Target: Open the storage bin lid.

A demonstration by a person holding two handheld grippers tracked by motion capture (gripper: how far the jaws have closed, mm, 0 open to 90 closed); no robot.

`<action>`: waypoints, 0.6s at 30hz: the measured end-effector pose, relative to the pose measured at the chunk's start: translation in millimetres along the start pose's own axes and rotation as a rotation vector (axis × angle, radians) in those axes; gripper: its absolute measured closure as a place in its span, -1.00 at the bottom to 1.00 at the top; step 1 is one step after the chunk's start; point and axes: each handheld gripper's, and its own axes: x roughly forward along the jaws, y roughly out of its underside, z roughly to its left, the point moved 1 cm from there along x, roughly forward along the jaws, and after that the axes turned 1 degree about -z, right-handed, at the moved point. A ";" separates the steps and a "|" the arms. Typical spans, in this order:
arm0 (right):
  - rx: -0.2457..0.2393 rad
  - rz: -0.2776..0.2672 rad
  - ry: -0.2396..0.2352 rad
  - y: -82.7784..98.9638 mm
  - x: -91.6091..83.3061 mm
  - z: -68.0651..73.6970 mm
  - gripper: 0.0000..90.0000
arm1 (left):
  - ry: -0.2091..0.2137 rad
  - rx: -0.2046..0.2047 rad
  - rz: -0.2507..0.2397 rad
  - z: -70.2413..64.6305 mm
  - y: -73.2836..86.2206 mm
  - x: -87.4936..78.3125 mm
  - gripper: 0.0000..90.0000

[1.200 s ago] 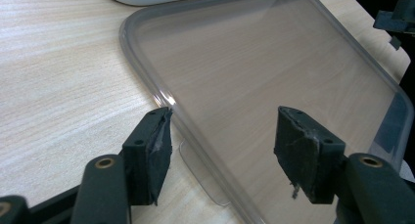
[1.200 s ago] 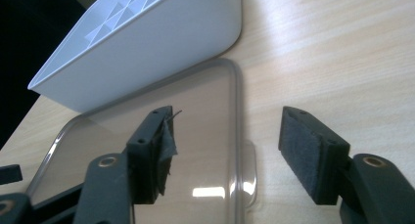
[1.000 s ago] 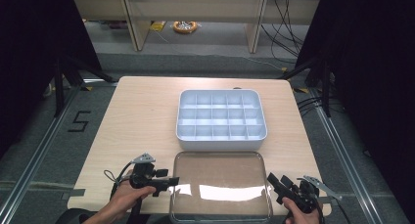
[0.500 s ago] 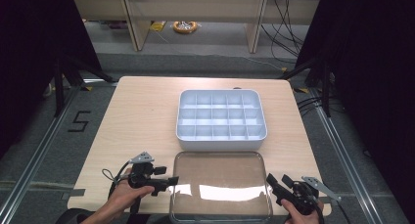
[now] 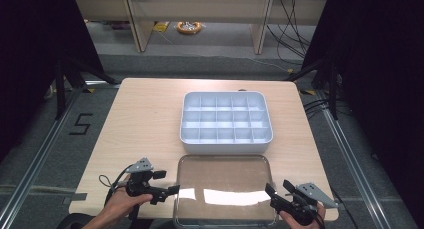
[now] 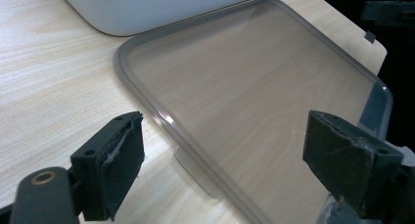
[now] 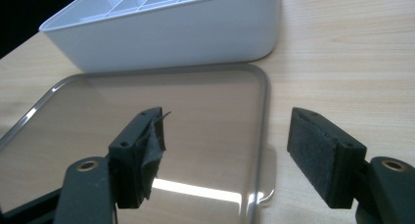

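A clear plastic lid (image 5: 225,189) lies flat on the table near the front edge, just in front of a white compartment tray (image 5: 226,123). My left gripper (image 5: 166,182) is at the lid's left edge, open, its jaws having just been opening. In the left gripper view the lid (image 6: 254,77) rim and its small tab lie between the pads (image 6: 115,168), which do not touch them. My right gripper (image 5: 279,188) is at the lid's front right corner, open and just opening further. The lid (image 7: 147,111) edge runs between its jaws with a gap to each.
The wooden table (image 5: 145,124) has bare room to the left, right and behind the tray (image 7: 166,33). The lid's front edge reaches the table's front edge. Dark floor, metal rails and cables surround the table.
The left gripper's jaws have spread wider at the lid's left edge. The right gripper has shifted slightly along the lid's front right corner with its jaws a little wider.
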 end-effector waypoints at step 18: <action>-0.038 0.054 -0.029 18.2 -15.7 15.5 -0.36 | 0.008 0.046 -0.010 -4.2 13.7 -15.9 -0.67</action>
